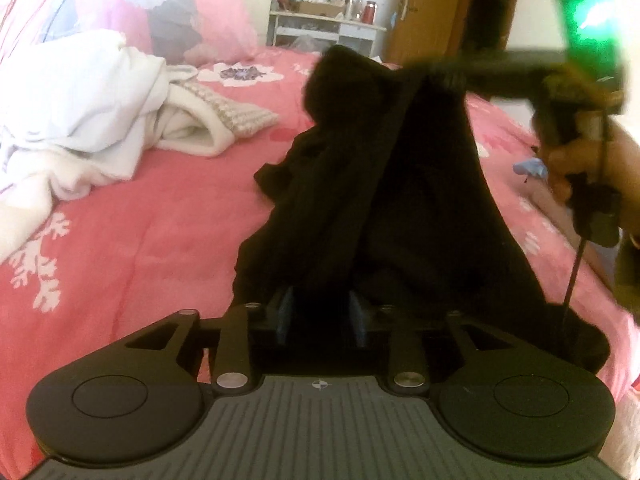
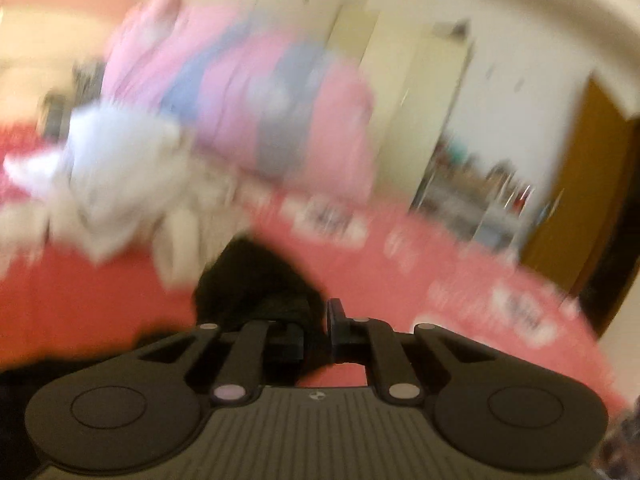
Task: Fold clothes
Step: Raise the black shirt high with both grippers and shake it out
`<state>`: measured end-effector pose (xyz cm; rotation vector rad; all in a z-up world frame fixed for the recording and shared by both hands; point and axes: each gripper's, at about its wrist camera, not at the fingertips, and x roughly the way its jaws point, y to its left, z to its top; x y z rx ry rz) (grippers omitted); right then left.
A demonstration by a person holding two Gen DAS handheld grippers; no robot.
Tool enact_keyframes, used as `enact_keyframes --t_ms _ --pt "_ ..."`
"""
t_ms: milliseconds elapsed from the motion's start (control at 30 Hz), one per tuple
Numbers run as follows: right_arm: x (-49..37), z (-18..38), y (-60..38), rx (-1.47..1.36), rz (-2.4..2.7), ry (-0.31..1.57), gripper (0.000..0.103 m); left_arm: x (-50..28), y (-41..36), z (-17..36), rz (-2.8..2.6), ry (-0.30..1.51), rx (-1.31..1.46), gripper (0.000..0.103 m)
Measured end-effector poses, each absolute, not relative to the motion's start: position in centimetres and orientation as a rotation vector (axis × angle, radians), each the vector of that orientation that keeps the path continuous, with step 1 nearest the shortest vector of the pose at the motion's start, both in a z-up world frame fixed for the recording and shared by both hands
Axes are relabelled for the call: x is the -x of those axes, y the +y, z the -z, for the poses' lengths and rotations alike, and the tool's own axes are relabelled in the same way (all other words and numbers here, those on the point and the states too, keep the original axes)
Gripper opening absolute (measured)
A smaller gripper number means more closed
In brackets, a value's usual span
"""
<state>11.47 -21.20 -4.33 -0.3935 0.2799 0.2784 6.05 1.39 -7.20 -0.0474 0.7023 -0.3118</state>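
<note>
Black garment: a dark, limp piece of clothing, lifted off the bed into a tent shape between the two tools; its lower folds trail down to the bedcover near the bed's middle.
Left gripper: fingers drawn in around a bunch of the black cloth at the garment's near end; it appears clamped on the fabric, though the dark cloth hides the contact itself.
Right gripper: in the left wrist view it reaches in from the right, held in a hand, its tip meeting the garment's raised upper edge. In its own view, heavily blurred, the fingers stand close together with black cloth bulging between and ahead of them; judged to be pinching that edge.
Bed: pink cover with white flower and snowflake prints, carrying everything.
White clothes: a crumpled pile toward the bed's far left side, well apart from the black garment.
Background: pink bedding heaped at the head of the bed, a white shelf unit and a wooden door beyond the far edge.
Step in hand: judged to be lifting and spreading the garment before any fold is made.
Next move calls for: drawing the two held points apart to tension the cloth, then laying it flat on bare cover near the bed's middle.
</note>
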Motion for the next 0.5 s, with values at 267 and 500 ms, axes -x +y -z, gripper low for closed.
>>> enact_keyframes --t_ms 267,500 --pt "-5.8 -1.8 -19.4 0.425 -0.181 -0.017 0.011 -6.2 0.0 5.7 0.311 0.679 0.098 0.037" --pt "-3.9 -5.9 -21.5 0.322 -0.151 -0.057 0.011 -6.1 -1.4 5.9 0.303 0.685 0.114 0.039"
